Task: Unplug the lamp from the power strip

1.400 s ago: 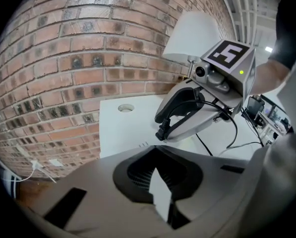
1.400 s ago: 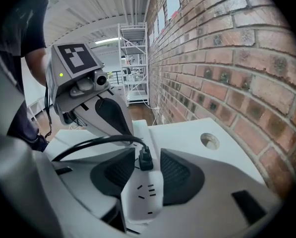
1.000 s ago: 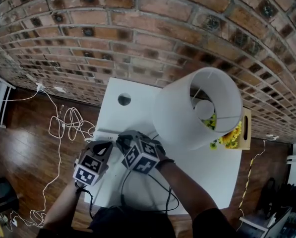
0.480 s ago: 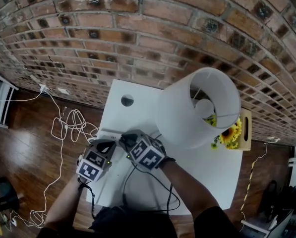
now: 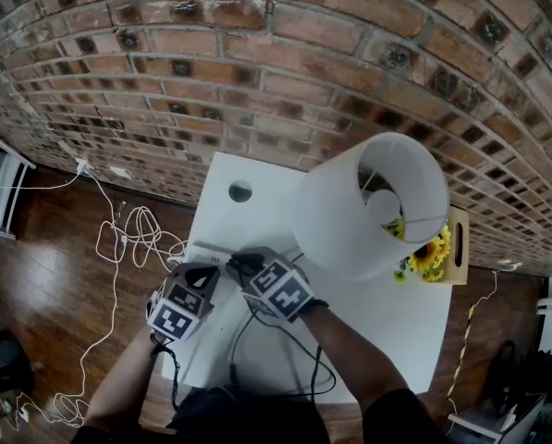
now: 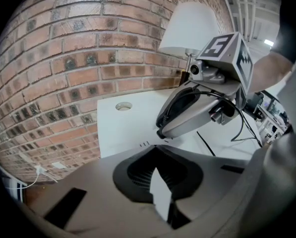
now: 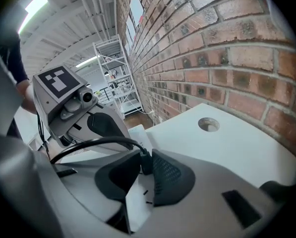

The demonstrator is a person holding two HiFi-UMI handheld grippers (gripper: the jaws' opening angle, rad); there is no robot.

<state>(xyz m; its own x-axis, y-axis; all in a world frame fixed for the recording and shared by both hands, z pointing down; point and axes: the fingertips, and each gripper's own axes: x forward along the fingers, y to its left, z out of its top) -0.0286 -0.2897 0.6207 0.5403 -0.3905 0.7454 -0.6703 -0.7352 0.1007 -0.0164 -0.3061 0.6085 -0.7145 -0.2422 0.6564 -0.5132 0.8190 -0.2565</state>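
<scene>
Lamp with a white drum shade (image 5: 345, 220) stands upright on the white rectangular table (image 5: 396, 326) against the red brick wall (image 5: 257, 63), near the table's back edge, with a bunch of yellow sunflowers in a light wooden box (image 5: 435, 251) just beside it. Its thin black cord (image 5: 257, 340) loops over the near part of the tabletop and runs to a small black plug (image 7: 145, 163) at the long white power strip (image 5: 203, 249), which lies along the table's left edge. The right gripper (image 5: 239, 265) points down at the strip with its black ribbed pads pinched on the plug, one pad on each side. From these views it cannot be told whether the plug's prongs are seated in the socket. The left gripper (image 5: 202, 271) sits just beside the right one, its tips nearly touching it, and its jaws are pressed onto the power strip, whose white body fills the gap between the pads. A round cable hole (image 5: 240, 191) is cut in the tabletop beyond both grippers. Loose white cables (image 5: 128, 239) lie coiled on the dark wooden floor (image 5: 44, 276) to the left of the table.
</scene>
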